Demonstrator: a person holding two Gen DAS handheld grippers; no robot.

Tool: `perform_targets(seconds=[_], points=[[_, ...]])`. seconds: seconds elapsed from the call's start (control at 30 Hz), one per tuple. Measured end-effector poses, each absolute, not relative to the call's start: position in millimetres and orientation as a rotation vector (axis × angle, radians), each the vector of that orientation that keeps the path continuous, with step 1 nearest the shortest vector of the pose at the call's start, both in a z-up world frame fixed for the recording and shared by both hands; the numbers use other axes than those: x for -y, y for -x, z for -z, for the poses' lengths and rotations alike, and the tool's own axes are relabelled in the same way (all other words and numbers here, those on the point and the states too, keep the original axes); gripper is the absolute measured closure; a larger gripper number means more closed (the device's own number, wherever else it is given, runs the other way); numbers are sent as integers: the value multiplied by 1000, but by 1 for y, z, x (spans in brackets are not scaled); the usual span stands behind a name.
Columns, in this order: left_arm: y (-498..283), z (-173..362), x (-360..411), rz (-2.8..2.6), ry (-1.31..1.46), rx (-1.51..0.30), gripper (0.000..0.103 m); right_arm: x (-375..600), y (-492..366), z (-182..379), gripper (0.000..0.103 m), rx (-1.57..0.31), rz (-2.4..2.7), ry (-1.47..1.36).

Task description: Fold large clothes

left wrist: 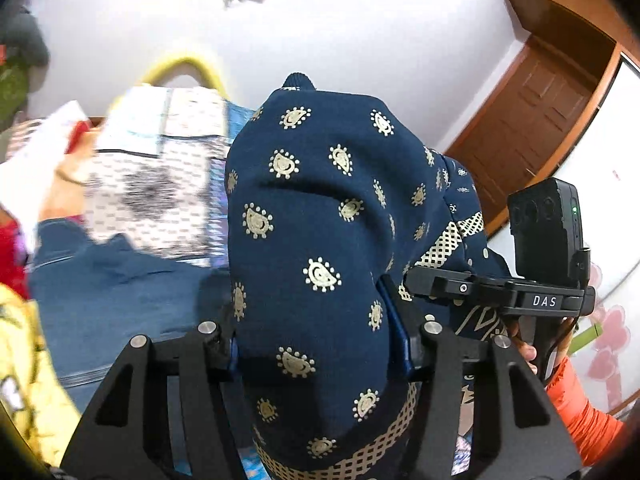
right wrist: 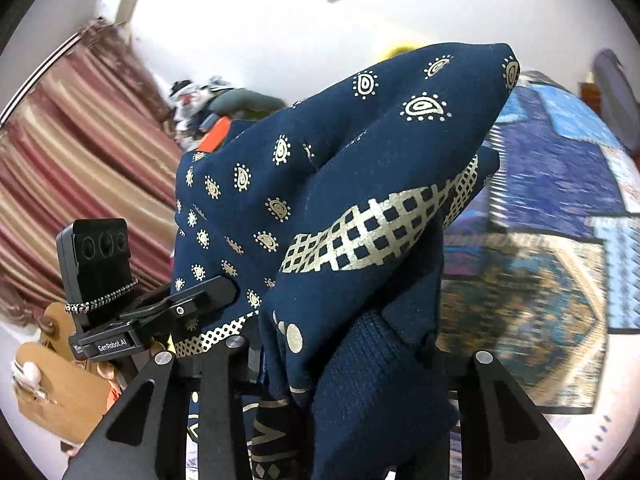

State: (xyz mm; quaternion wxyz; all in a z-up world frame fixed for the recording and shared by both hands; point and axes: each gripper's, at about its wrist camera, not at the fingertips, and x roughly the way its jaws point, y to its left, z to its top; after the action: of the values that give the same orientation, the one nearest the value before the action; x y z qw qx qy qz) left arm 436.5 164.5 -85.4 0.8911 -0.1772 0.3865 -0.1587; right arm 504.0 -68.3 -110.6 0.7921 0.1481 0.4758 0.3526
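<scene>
A navy garment [left wrist: 320,200] printed with gold paisley marks and a gold lattice band is lifted off the bed and fills both views. In the left wrist view a thick bunch of it sits between my left gripper's [left wrist: 318,340] blue pads, which are shut on the cloth. My right gripper [left wrist: 424,280] shows to the right, its finger against the same cloth. In the right wrist view the garment [right wrist: 340,160] rises in a peak, and my right gripper [right wrist: 344,356] is shut on a folded bunch with a ribbed edge. My left gripper [right wrist: 208,292] is at the left, touching the cloth.
Under the garment lies a bed with a blue patterned quilt [left wrist: 160,184] [right wrist: 560,220]. A wooden door [left wrist: 536,120] is at the right, a striped curtain [right wrist: 80,160] at the left. A pile of clothes [right wrist: 208,104] lies farther back. An orange sleeve [left wrist: 580,412] holds the right gripper.
</scene>
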Motion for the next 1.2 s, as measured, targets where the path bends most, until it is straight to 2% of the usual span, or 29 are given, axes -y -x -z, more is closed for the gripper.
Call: perform_targets(seconds=[0.23,0.53,0.63,0.73,0.83,0.9,0.93,0.97,1.03,1.2], points=[[-418,114,-231,223,417,-839,48,-15,-503,137,68,-1082,-844,-315],[-432,214,-292,134,564,-1001,48,-88,-538,245,68,-1286,-836,-298],[-434,237,-300,135,574,-1006,43,-99,-549,280,67,-1355,-789,-280],[-428,232,-300,157,577,-994,41,-97,-556,285,66,-1368,-814,-324],[-420,216,-289,107,450,-984,40,-97,-549,279,63,-1387,-799,-247],[-412,203,-278,54,339,-959,37,-103,-545,267,59,-1382,-766,-198],[-404,195,-269,22,262,-939,29,-100,-543,263,48,-1371,-743,-176],[-401,195,-266,7,223,-927,17,-101,-541,256,32,-1353,-714,-152],[-393,196,-257,-1,175,-915,7,-93,-530,246,10,-1308,-681,-136],[-370,223,-236,-23,111,-975,7,-80,-504,252,8,-1325,-654,-82]])
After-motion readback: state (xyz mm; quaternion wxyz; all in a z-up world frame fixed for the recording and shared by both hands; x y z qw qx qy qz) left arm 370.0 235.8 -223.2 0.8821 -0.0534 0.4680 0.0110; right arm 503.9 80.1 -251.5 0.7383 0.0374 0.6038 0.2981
